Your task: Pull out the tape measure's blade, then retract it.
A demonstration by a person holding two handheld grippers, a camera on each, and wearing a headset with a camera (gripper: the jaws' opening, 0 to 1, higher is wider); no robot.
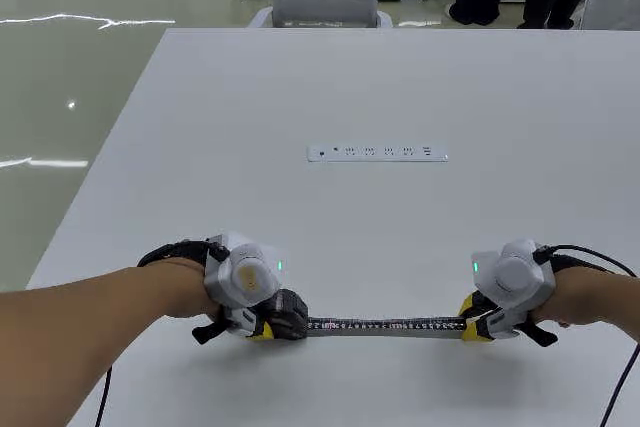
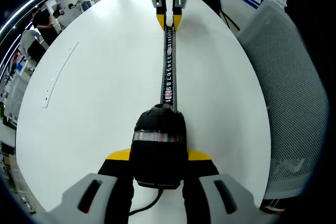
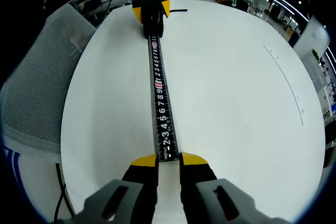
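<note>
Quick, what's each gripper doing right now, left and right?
Left gripper: closed, holding the tape measure case.
Right gripper: closed, pinching the end of the pulled-out blade.

Black case (image 2: pixel 159 148); black blade (image 3: pixel 160 98), white, seemingly red numerals.

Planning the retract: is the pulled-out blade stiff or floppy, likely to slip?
Probably fairly stiff: the blade runs straight from the case to the right gripper. It looks thin and smooth, pinched just at its end, so it may slip. Released, it likely snaps back toward the case in the left gripper.
</note>
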